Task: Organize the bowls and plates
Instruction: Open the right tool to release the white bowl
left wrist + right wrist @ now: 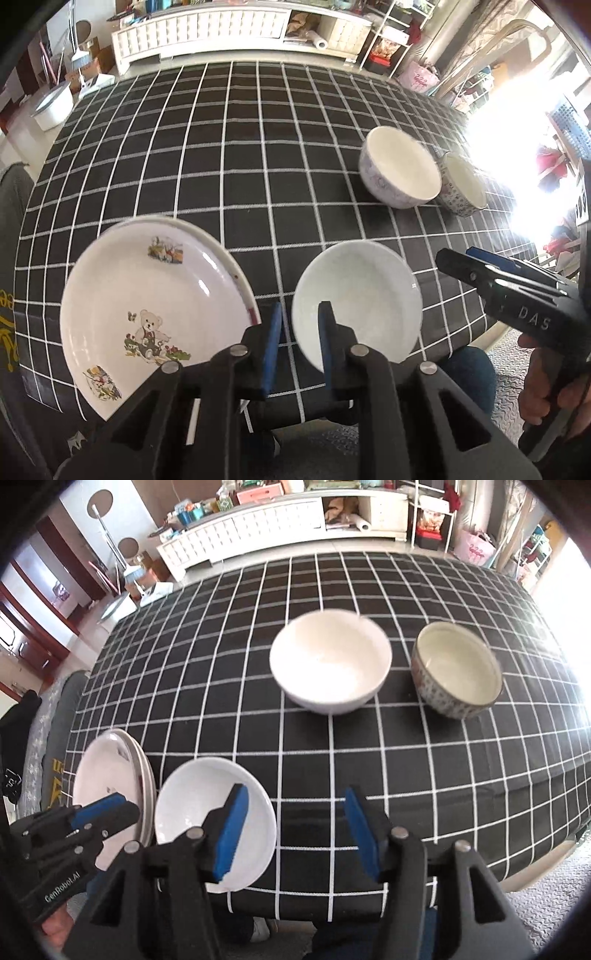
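A stack of white plates, the top one printed with a teddy bear [147,306], lies at the near left of the table; it also shows in the right wrist view [107,771]. A plain white shallow dish [358,299] [207,812] lies beside it. A white bowl [400,166] [330,661] and a patterned bowl [463,184] [456,668] stand farther back. My left gripper [299,321] is partly open and empty, between the plates and the dish. My right gripper [295,812] is open and empty, just right of the dish; it also shows in the left wrist view [454,258].
The table has a black cloth with a white grid [240,147]; its near edge runs just below the plates. A long white cabinet [258,528] and shelves stand beyond the far edge.
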